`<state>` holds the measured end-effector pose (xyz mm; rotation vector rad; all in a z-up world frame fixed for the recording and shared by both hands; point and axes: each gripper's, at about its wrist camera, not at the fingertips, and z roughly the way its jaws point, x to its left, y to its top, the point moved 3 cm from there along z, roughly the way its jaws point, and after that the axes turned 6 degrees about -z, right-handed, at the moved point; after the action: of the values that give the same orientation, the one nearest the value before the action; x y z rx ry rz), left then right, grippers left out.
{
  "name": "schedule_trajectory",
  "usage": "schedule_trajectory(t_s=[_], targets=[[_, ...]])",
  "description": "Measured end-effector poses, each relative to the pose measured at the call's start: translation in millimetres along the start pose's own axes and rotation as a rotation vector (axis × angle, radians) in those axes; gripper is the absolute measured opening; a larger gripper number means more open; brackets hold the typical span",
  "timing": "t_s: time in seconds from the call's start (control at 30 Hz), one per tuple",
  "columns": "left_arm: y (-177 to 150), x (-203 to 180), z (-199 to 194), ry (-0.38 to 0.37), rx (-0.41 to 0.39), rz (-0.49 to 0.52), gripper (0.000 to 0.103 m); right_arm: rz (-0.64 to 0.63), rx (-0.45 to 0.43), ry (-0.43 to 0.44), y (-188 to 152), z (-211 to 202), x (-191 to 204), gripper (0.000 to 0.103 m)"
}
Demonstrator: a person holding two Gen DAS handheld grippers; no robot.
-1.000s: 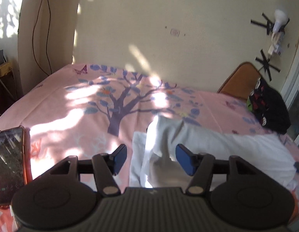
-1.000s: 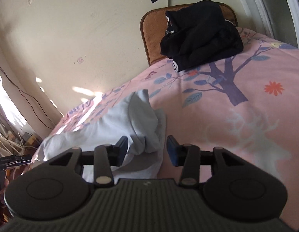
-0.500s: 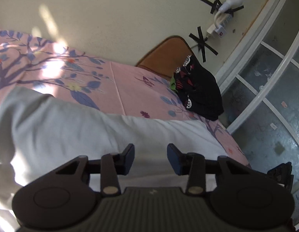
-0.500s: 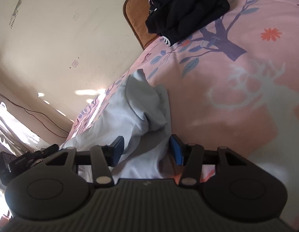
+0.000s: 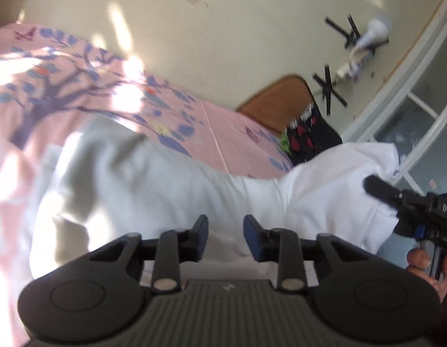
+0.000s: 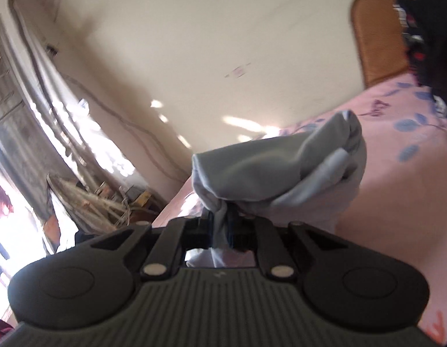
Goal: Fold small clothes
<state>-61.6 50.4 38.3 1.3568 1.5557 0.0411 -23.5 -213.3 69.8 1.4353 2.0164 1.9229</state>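
Lifted since before, white garment sits pinched in closing right jaws.

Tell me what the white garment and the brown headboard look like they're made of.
White garment: looks like soft, matte knit fabric, probably cotton; it drapes and bunches where the right tongs pinch it. Brown headboard: smooth, orange-brown surface with a rounded corner, possibly wood or padded leatherette; too blurred to tell which.

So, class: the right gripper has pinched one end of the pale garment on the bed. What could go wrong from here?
1. The right gripper, jaws closing, pinches only a bunched edge of the pale garment; it may slip out.
2. The left gripper has cloth between its opening jaws, apparently unclamped, so that end may sag and crease the fold.
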Motion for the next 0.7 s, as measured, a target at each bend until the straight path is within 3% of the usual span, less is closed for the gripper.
schedule_trajectory(t_s=[0.07,0.17,0.2,0.27,0.33,0.4,0.47,0.57,0.7], targets=[[12.9,24.2,-35.2,0.038,-0.086,-0.053,0.038,-0.068,0.070,0.043,-0.3,35.0,20.9,0.012],[22.8,56.0,-81.0,0.117,-0.187,-0.116,0.053,-0.162,0.184,0.119,-15.7,91.9,52.0,0.012],[24.6,64.1,-91.3,0.137,-0.210,-0.138,0.061,-0.190,0.220,0.124,-23.9,109.0,59.4,0.012],[25.9,76.5,-102.8,0.157,-0.233,-0.172,0.065,-0.254,0.297,0.107,-41.7,139.8,69.3,0.013],[27.1,81.6,-101.2,0.156,-0.228,-0.187,0.070,-0.307,0.362,0.078,-60.3,164.3,70.2,0.021],[29.2,82.0,-92.8,0.149,-0.208,-0.183,0.077,-0.320,0.393,0.107,-71.5,169.5,66.6,0.039],[29.5,78.2,-80.0,0.144,-0.187,-0.165,0.083,-0.286,0.375,0.158,-63.5,152.3,62.8,0.041],[31.3,69.1,-56.7,0.147,-0.150,-0.133,0.097,-0.243,0.266,0.185,-38.7,114.7,52.1,0.041],[33.6,53.7,-27.2,0.147,-0.109,-0.068,0.098,-0.196,0.089,0.067,-8.8,90.6,39.9,0.041]])
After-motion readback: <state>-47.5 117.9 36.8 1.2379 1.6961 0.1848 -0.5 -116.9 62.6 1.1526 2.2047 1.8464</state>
